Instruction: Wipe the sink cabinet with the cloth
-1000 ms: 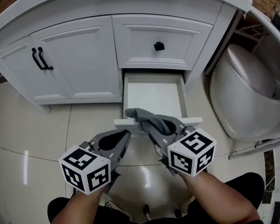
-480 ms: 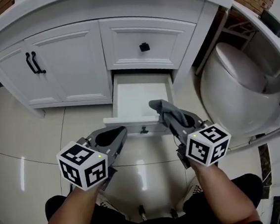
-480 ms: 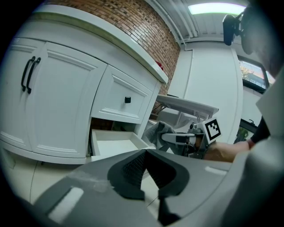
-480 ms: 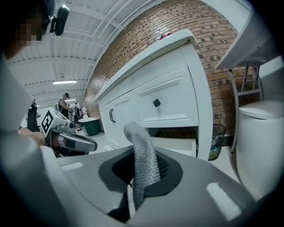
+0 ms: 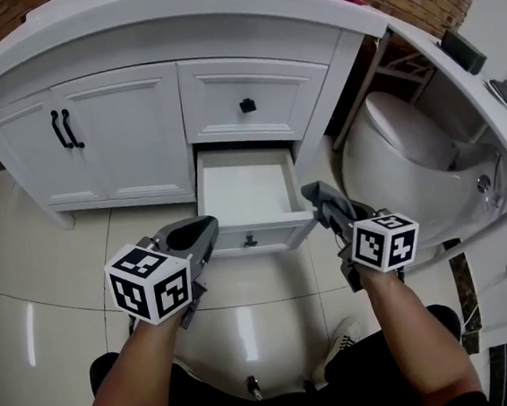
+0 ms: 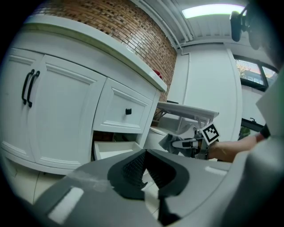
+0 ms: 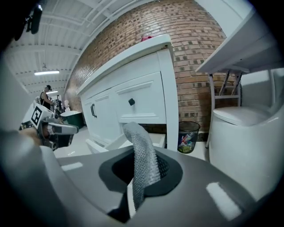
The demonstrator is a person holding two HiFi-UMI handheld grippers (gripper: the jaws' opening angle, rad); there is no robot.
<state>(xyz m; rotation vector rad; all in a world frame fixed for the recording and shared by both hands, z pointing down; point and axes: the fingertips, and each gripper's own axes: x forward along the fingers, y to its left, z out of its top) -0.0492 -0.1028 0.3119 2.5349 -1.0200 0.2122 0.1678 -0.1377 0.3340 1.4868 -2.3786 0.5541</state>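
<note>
While I look down from the head view, the white sink cabinet (image 5: 129, 134) fills the top of my picture, its double doors shut at the left and a knobbed drawer front beside them. To its right stands a white toilet (image 5: 393, 160), lid down. Below the knobbed front, the bottom drawer (image 5: 243, 185) is pulled out over the tiled floor (image 5: 52, 255).

My left gripper (image 5: 204, 228) hangs just beside the drawer's left front corner. In the left gripper view, its jaws are together with nothing between them.

My right gripper (image 5: 331, 209) sits by the drawer's right front corner, between the cabinet and the toilet. Its jaws are clamped on the grey cloth (image 5: 324, 201). In the right gripper view, the cloth stands up out of the jaws as a narrow fold, with the cabinet ahead of it and apart from it.
</note>
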